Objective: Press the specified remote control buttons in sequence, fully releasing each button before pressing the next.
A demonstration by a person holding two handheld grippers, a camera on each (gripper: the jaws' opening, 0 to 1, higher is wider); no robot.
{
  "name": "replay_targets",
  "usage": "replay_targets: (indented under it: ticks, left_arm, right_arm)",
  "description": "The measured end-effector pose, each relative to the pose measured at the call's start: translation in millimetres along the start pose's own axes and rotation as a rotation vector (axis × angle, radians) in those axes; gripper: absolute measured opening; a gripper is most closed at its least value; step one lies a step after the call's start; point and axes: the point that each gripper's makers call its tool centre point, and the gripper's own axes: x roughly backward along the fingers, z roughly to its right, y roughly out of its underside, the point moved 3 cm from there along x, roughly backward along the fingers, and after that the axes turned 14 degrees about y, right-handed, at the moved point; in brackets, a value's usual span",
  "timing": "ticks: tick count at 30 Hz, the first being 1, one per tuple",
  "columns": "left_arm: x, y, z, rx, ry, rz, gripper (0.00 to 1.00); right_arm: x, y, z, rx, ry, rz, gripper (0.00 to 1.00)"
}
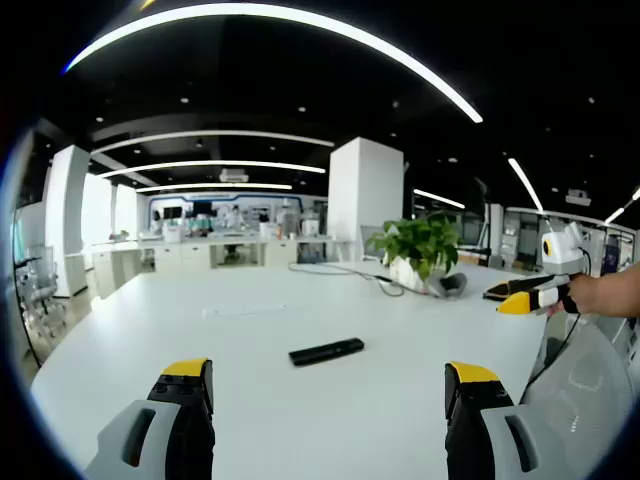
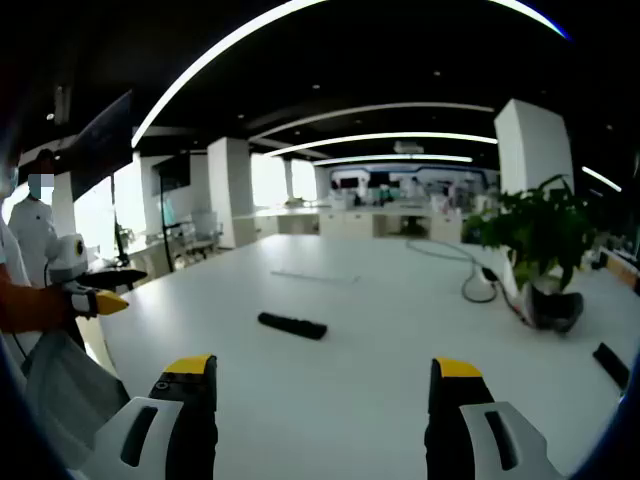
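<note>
My left tool (image 1: 330,385) and right tool (image 2: 325,380) both sit released over the table (image 1: 250,400), nothing between their jaws. The remote control (image 1: 326,351) lies flat mid-table, well apart from every edge and from the potted plant (image 1: 420,250).

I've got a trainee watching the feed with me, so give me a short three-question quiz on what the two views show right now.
1. True or false: the left hand-held gripper is already touching the remote control.
2. What stands on the white table beyond the remote? A) potted plant B) kettle C) stack of books
3. Fill in: the jaws of the right hand-held gripper stand ____.

Key: 1 false, it lies apart on the table; 2 A, the potted plant; 3 open.
</note>
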Motion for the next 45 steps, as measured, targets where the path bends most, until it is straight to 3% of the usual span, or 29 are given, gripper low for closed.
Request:
replay_targets:
  ticks: [45]
  left_arm:
    - [3.3,-0.8,-2.3,-0.007,0.001,-0.004,1.0]
  right_arm:
    - [-1.1,-4.0,-2.1,0.01,0.0,0.007,0.85]
